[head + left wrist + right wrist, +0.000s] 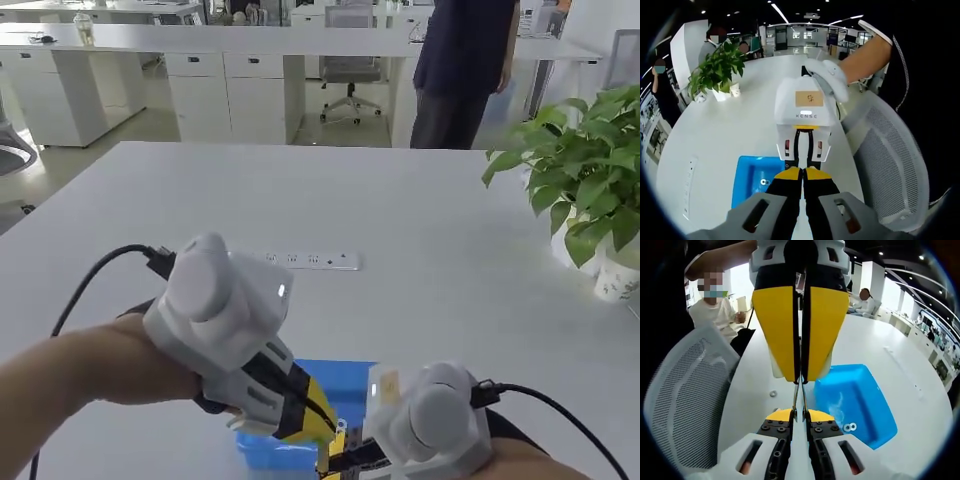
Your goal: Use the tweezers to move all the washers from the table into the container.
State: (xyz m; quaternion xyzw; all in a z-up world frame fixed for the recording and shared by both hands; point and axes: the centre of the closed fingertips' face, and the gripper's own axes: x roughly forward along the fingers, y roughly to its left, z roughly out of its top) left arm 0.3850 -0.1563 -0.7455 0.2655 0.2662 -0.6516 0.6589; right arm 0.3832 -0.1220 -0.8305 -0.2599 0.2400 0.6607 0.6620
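Note:
My left gripper and right gripper meet nose to nose over the near end of the blue container. Thin metal tweezers run between them. In the right gripper view my right gripper is shut on the tweezers' lower end, and the yellow jaws of my left gripper come down from above, shut on the same blades. Two washers lie in the container, and one washer rests on the white table to its left. The left gripper view shows my left gripper shut and a washer in the container.
A potted plant stands at the table's right edge. A flush power strip sits mid-table. A white mesh chair is close behind the grippers. A person stands beyond the far edge.

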